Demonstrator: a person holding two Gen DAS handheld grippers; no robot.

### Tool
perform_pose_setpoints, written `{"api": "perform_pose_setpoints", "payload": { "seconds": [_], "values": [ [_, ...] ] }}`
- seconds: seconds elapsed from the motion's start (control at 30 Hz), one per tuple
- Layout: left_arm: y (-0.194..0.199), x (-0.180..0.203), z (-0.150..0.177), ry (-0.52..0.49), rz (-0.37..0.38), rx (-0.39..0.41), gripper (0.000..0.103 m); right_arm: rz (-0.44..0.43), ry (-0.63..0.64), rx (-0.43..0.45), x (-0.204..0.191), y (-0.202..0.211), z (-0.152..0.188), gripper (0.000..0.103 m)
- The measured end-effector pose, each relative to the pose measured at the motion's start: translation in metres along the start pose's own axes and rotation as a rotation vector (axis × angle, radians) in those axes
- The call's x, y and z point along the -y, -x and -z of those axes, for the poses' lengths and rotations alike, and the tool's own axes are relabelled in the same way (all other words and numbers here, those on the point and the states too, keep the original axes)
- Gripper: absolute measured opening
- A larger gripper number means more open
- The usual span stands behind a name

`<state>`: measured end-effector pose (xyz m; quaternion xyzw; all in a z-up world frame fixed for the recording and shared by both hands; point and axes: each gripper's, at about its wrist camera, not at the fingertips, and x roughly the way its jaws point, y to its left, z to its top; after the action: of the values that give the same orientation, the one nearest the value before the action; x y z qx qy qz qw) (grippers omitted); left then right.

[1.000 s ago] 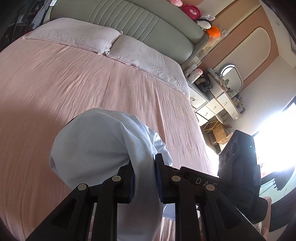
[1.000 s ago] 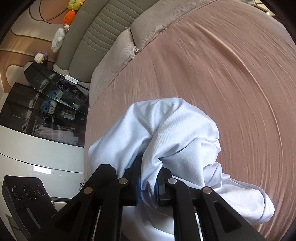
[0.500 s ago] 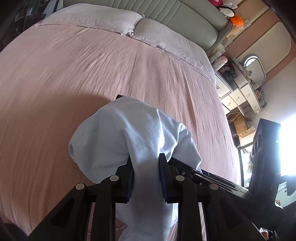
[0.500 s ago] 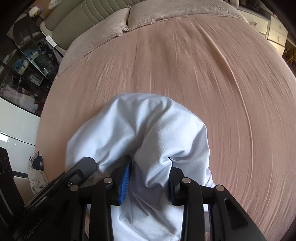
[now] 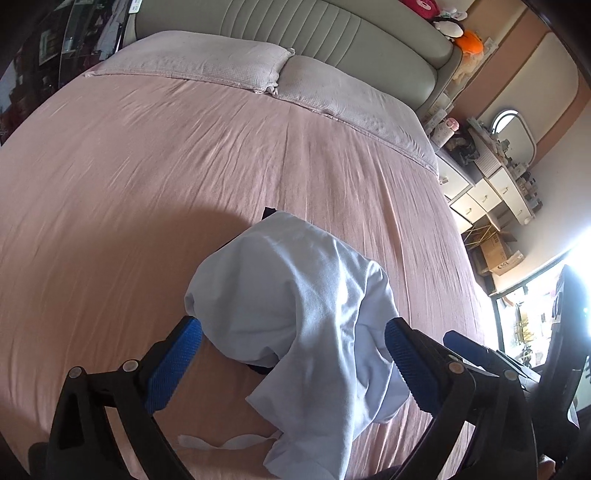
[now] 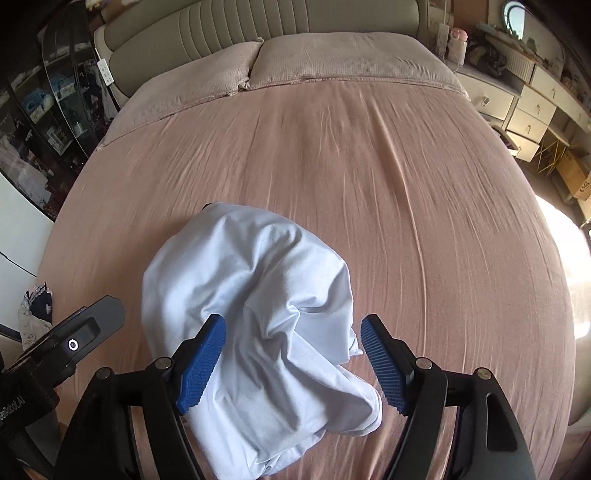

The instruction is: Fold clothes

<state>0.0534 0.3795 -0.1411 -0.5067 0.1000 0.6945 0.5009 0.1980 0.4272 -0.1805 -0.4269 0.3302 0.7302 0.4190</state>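
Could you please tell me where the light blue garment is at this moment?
The light blue garment lies crumpled on the pink bedsheet near the foot of the bed, between the open fingers of both grippers, far from the pillows.

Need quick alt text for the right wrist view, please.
A crumpled pale blue garment lies on the pink bed sheet, between the open blue-padded fingers of the right tool. Two pillows lie at the headboard beyond.

Pink bed (image 6: 332,155) w/ two pillows (image 5: 207,59), grey padded headboard (image 6: 236,33), white drawers (image 6: 532,110) at right, bright window (image 5: 576,266)
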Motion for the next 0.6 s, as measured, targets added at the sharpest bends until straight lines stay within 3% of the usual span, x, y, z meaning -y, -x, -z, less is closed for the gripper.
{"api": "perform_pose_setpoints", "payload": {
  "seconds": [0.17,0.47,0.6],
  "values": [
    [0.012,-0.007,0.004,-0.001,0.027,0.016,0.101,0.004,0.035,0.017,-0.012,0.008,0.009,0.075],
    [-0.001,-0.045,0.003,0.042,-0.034,-0.027,0.101,0.028,0.114,-0.002,-0.045,-0.008,0.021,0.075],
    [-0.010,-0.070,0.001,0.108,-0.045,-0.047,0.101,0.040,0.178,0.006,-0.065,-0.017,0.021,0.075]
  ]
}}
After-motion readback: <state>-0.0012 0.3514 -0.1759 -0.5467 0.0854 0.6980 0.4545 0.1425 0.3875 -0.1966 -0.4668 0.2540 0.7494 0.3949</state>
